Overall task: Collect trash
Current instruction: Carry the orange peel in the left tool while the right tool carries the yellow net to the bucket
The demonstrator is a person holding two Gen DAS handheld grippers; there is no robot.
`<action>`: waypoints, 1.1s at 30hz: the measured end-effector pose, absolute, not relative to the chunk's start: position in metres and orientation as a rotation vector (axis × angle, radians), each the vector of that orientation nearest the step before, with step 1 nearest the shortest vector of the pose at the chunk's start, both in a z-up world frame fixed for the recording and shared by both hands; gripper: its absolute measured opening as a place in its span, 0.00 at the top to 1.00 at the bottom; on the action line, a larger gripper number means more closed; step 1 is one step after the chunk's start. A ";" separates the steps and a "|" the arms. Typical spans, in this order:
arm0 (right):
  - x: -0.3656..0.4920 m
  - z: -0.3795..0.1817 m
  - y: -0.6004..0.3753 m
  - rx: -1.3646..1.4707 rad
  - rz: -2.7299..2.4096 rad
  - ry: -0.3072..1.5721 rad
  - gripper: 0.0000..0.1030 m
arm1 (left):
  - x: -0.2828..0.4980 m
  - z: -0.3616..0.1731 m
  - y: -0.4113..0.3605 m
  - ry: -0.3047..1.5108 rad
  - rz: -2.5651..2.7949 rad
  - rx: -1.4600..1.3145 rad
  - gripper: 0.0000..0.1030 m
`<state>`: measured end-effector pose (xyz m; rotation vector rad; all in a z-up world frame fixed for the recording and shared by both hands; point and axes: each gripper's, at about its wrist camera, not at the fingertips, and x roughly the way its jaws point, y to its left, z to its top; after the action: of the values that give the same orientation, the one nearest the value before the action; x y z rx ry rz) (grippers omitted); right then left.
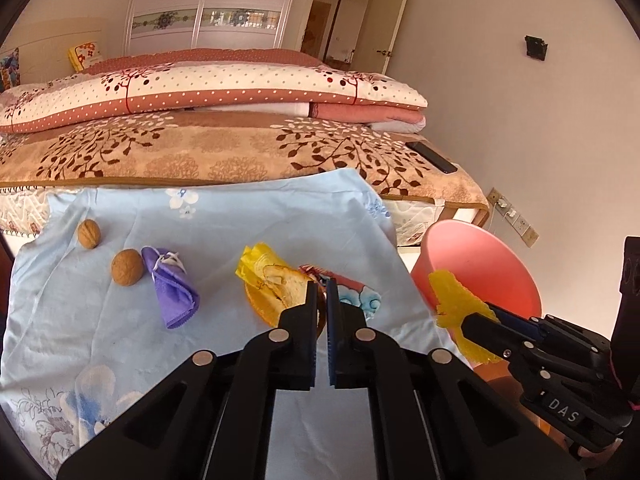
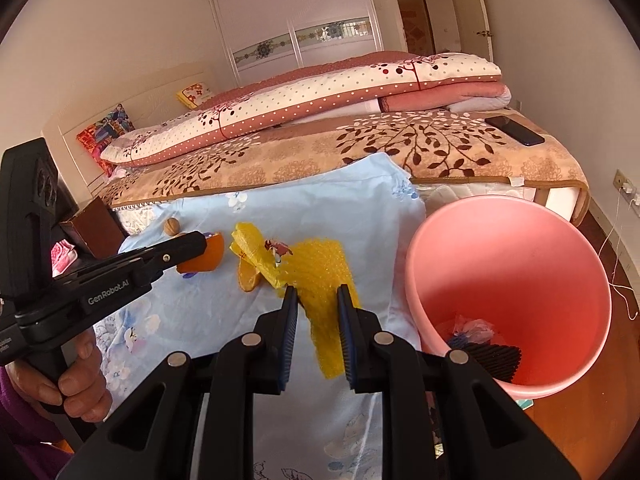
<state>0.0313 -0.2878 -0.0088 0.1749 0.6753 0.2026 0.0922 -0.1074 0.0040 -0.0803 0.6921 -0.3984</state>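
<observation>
My left gripper (image 1: 321,286) is shut on a piece of orange peel (image 1: 262,304); in the right wrist view the peel (image 2: 204,258) sits at its fingertips, above the light blue cloth (image 1: 120,332). My right gripper (image 2: 318,294) is shut on a yellow bubble-wrap sheet (image 2: 324,292), lifted just left of the pink bin (image 2: 508,280). In the left wrist view the sheet (image 1: 460,312) hangs in front of the bin (image 1: 476,268). Another yellow wrapper (image 2: 250,246), an orange slice (image 2: 248,278) and a small red wrapper (image 2: 278,246) lie on the cloth.
Two walnuts (image 1: 88,233) (image 1: 126,267) and a purple folded cloth (image 1: 176,292) lie on the left of the blue cloth. The bin holds some trash (image 2: 480,344). A bed with folded quilts (image 1: 208,88) stands behind, with a phone (image 1: 431,157) on its edge.
</observation>
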 end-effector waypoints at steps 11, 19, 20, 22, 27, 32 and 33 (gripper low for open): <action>0.028 0.004 -0.328 0.225 0.083 0.617 0.81 | 0.089 0.029 -0.159 0.638 -0.544 -0.033 0.97; 0.023 0.007 -0.365 0.269 -0.021 0.589 0.81 | 0.091 0.034 -0.205 0.626 -0.649 0.005 0.96; 0.022 0.007 -0.369 0.276 -0.035 0.587 0.81 | 0.091 0.034 -0.211 0.626 -0.660 0.012 0.97; 0.021 0.006 -0.378 0.291 -0.059 0.584 0.81 | 0.091 0.033 -0.222 0.625 -0.682 0.023 0.97; 0.016 0.003 -0.395 0.309 -0.111 0.581 0.81 | 0.091 0.030 -0.246 0.623 -0.730 0.040 0.96; 0.015 -0.002 -0.406 0.321 -0.148 0.583 0.80 | 0.092 0.022 -0.264 0.635 -0.764 0.061 0.96; 0.015 -0.003 -0.407 0.322 -0.154 0.584 0.80 | 0.092 0.019 -0.268 0.640 -0.768 0.067 0.96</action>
<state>0.0145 -0.4069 -0.0028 0.3218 0.5840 -0.1536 0.0916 -0.2677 0.0195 0.0666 0.6399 -0.7681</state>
